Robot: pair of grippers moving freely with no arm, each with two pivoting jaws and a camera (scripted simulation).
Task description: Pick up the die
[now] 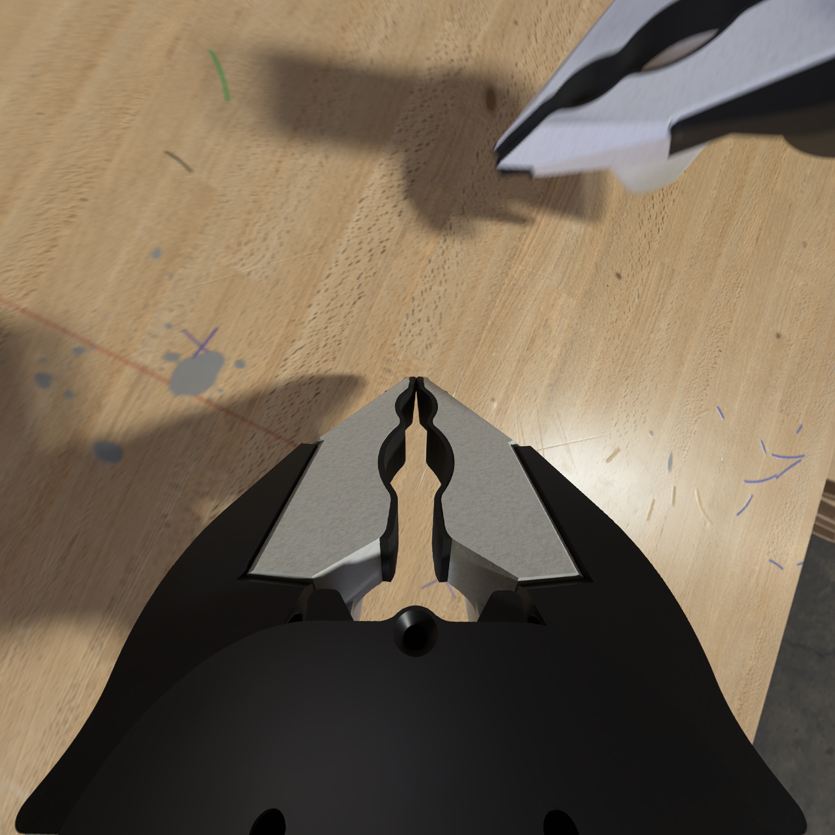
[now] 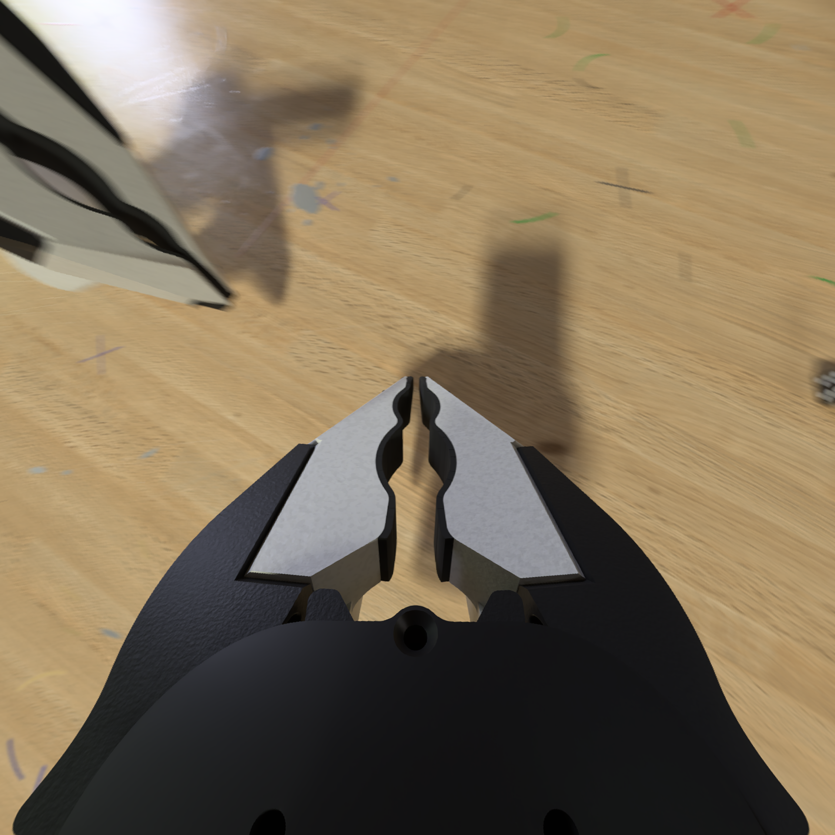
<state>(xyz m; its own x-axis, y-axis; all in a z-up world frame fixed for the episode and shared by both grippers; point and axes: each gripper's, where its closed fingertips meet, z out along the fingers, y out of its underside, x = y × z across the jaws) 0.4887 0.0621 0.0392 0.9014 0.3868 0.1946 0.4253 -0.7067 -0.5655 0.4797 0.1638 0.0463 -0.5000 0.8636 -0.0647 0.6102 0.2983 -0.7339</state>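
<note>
Jaws clenched, tips meeting, on left gripper (image 1: 415, 379); nearly clenched with a sliver of gap, grasping nothing, on right gripper (image 2: 415, 379). Above wooden table (image 1: 542, 316). Small blurred grey object (image 2: 826, 386) at right edge of the right wrist view.

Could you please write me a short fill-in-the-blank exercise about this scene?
1. The left gripper holds ___ between its fingers.
2. The tabletop looks made of ___.
3. In the right wrist view, the left gripper appears at the upper ___, beyond the right gripper.
4. The largest paint splat on the tabletop is ___ in colour.
Missing words: nothing; wood; left; grey.
</note>
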